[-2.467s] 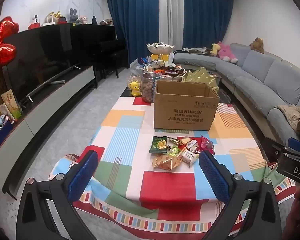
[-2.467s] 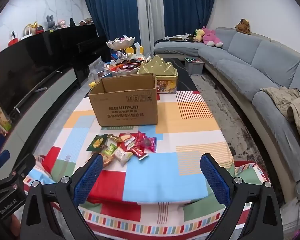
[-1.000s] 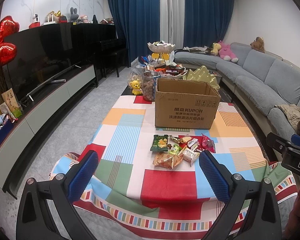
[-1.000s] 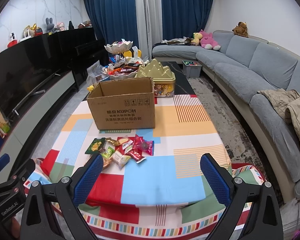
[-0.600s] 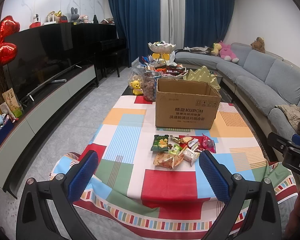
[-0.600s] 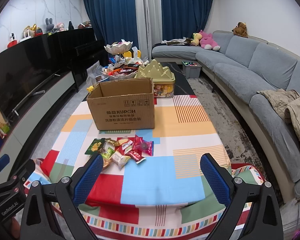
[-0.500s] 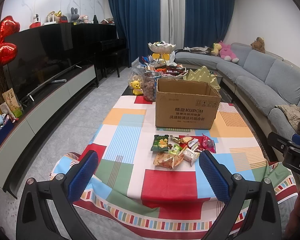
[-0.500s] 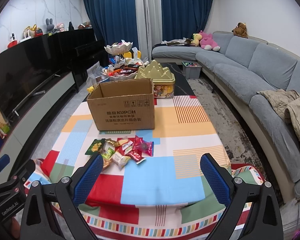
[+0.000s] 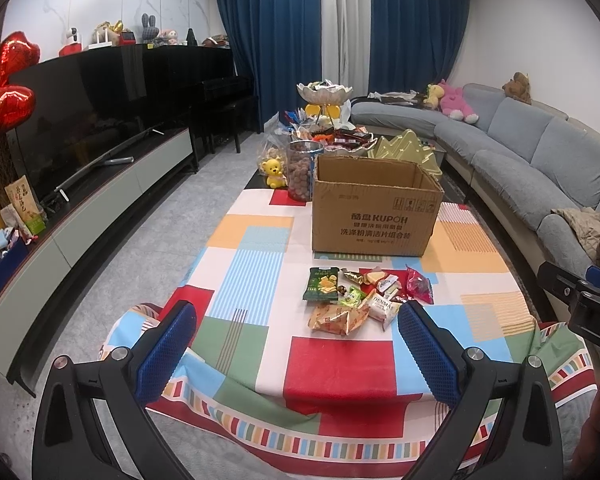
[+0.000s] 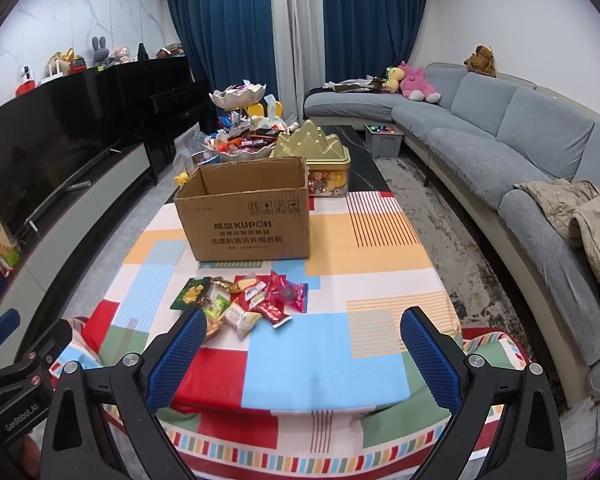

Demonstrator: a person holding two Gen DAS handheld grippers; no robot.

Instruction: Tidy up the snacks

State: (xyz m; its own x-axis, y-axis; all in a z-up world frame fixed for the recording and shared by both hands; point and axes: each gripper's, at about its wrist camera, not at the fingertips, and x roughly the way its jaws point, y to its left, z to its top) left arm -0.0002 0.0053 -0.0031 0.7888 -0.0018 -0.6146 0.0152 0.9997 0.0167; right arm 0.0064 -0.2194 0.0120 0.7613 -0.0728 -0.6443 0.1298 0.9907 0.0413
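Note:
A pile of small snack packets (image 9: 360, 296) lies on the checked tablecloth (image 9: 340, 364), in front of an open empty cardboard box (image 9: 374, 208). The pile also shows in the right wrist view (image 10: 248, 300), as does the box (image 10: 248, 216). A green chip bag (image 9: 321, 284) lies at the pile's left. My left gripper (image 9: 296, 352) is open and empty, short of the table's near edge. My right gripper (image 10: 300, 354) is open and empty, above the near edge, right of the pile.
Behind the box stand a gold tin (image 10: 312, 160), a snack-filled tiered dish (image 10: 240, 120), a jar (image 9: 300, 172) and a yellow toy (image 9: 274, 172). A grey sofa (image 10: 520, 160) runs along the right, a TV console (image 9: 80, 216) along the left.
Both grippers have drifted slightly; the view of the table has barely shifted. Both stay open and empty. The snacks and box have not moved.

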